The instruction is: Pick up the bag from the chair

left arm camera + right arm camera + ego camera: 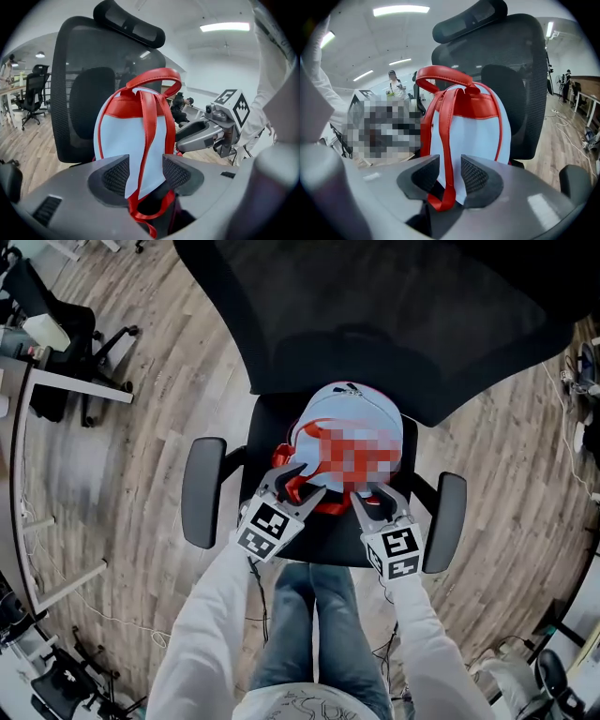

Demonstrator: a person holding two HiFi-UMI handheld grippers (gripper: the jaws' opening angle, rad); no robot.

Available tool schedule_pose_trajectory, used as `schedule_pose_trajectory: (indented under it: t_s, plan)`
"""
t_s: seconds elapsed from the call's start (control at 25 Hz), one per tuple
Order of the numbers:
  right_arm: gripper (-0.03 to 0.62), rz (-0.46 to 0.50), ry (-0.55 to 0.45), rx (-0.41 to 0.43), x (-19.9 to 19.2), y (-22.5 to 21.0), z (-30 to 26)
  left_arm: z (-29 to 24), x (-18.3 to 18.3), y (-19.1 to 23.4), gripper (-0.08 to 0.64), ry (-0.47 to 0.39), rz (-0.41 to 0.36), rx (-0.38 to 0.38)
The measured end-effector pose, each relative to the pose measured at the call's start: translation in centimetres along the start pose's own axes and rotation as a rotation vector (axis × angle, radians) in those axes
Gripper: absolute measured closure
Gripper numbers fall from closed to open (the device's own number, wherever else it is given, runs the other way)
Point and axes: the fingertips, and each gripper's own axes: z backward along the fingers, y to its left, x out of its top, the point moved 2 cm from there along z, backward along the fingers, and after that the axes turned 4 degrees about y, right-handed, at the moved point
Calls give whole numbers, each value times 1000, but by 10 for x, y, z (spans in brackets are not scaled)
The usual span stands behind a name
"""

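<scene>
The bag (pixel 330 413) stood upright on the chair (pixel 375 315) seat, leaning on the backrest. At the seat's front, the left claw (pixel 145 172) was wide open, a red strap (pixel 149 136) hanging loose between its jaws. The right claw (pixel 450 174) was narrowly open around the other strap (pixel 449 140), a gap showing.

Light wood-plank floor (pixel 141 446) all around. At far left, white desk (pixel 75 382) with black office chair (pixel 61 320) just beside. Thin loose cables (pixel 94 615) on floor at near left. White ceiling with long strip lights (pixel 224 27). Wooden desks (pixel 587 93) along far right.
</scene>
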Motion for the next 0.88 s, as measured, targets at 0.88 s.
schedule_pose_trajectory:
  t_s: [0.88]
  plan:
    - [571,17,13,196,-7,25,-14,-8,-10,-20,543,23,-2,-94]
